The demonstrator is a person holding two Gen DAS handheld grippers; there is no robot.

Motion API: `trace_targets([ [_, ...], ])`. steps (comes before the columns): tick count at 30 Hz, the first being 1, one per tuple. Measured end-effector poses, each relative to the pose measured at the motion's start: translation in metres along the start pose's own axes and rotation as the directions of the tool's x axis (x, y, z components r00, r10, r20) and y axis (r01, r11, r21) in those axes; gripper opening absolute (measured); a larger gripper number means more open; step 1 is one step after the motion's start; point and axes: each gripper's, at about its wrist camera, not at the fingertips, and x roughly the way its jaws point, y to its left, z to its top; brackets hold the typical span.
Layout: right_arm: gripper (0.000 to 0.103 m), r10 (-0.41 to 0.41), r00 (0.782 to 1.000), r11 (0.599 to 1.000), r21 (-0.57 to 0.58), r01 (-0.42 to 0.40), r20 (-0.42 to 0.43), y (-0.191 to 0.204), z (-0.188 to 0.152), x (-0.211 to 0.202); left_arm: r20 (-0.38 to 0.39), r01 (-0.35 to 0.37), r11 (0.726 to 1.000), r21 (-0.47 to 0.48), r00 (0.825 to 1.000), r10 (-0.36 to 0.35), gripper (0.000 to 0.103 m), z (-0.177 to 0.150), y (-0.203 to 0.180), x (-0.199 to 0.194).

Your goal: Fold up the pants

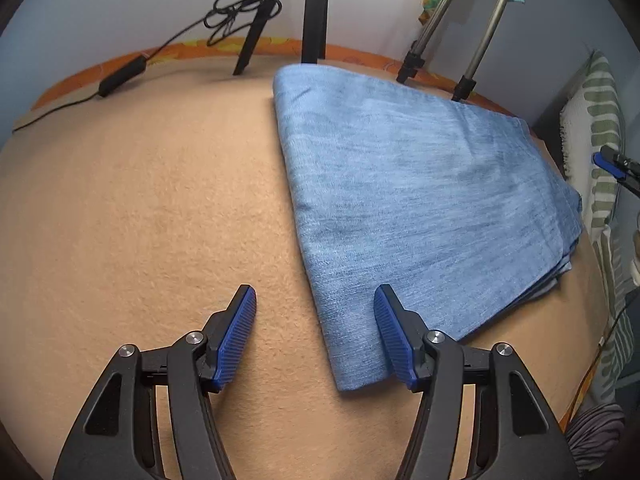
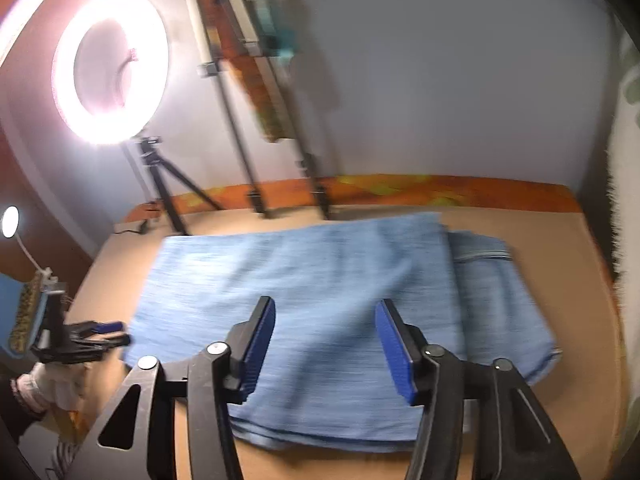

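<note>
Left wrist view: folded pants [image 1: 420, 200] lie flat on the tan worktop [image 1: 140, 220].
Left hand-held gripper [image 1: 316, 300] hangs spread and empty over the near corner of the pants. Right hand-held gripper [image 2: 326, 312], also spread and empty, hovers above the blue stack; tripod legs [image 1: 316, 12] stand beyond.

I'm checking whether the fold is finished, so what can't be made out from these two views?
- Pants, left wrist view: waistband and leg ends don't show; only the top layer and stacked edges on one side.
- Pants, right wrist view: motion blur smears the seams and layers; the right gripper covers the near edge.
- Left gripper: the pants' near corner lies partly behind one finger.
</note>
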Motion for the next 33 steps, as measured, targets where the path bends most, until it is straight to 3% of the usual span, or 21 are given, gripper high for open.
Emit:
trace_targets([
  [3,0.057,0.030,0.999,0.999,-0.036,-0.030,-0.011,0.040,-0.002,0.016,0.003,0.000,1.000,0.026,1.000,0.000,0.061,-0.001,-0.006,0.001],
  [9,0.060,0.100,0.990,0.988,-0.106,-0.111,-0.103,0.117,-0.013,0.061,0.048,0.037,0.999,-0.020,0.998,-0.036,0.058,-0.005,-0.003,-0.001],
  [16,0.060,0.095,0.980,0.976,-0.176,-0.126,-0.173,0.173,-0.014,0.098,0.093,0.094,0.993,-0.064,0.992,-0.088,0.037,-0.005,-0.001,0.000],
  [20,0.060,0.039,0.988,0.978,-0.197,-0.069,-0.150,0.162,-0.014,0.092,0.100,0.101,0.994,-0.049,0.990,-0.096,0.032,-0.005,-0.005,0.001],
  [28,0.063,-0.003,0.990,0.999,0.041,0.009,-0.144,0.062,-0.023,0.063,0.143,0.142,0.986,-0.089,0.981,-0.128,0.012,-0.004,-0.004,-0.006],
  [33,0.063,0.028,0.992,0.999,0.046,-0.022,-0.125,0.059,-0.015,0.050,0.196,0.159,0.985,-0.073,0.970,-0.142,0.010,-0.003,-0.014,-0.021],
])
